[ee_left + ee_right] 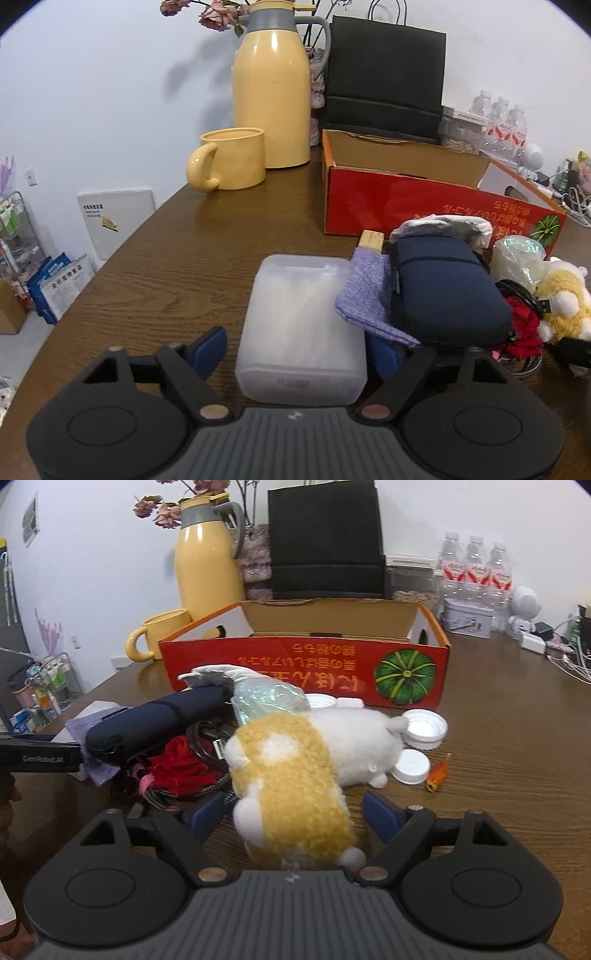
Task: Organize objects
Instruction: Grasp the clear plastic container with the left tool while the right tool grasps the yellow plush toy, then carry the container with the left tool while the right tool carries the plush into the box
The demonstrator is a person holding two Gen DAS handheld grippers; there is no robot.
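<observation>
A translucent plastic box (303,332) lies on the wooden table between the blue fingers of my left gripper (299,350), which is open around it. A yellow-and-white plush toy (295,775) lies between the fingers of my right gripper (295,816), which is open around it. The open red cardboard box (306,664) stands behind the pile and also shows in the left wrist view (406,199). A navy pouch (443,291), purple cloth (365,295), red cloth (181,764), black cable (203,738) and crinkled bag (266,698) lie heaped between the grippers.
A yellow thermos (273,99) and yellow mug (229,158) stand at the back left, a black paper bag (384,70) behind the box. White lids (424,727) and an orange scrap (437,771) lie right of the plush. Water bottles (476,572), a tin and cables sit far right.
</observation>
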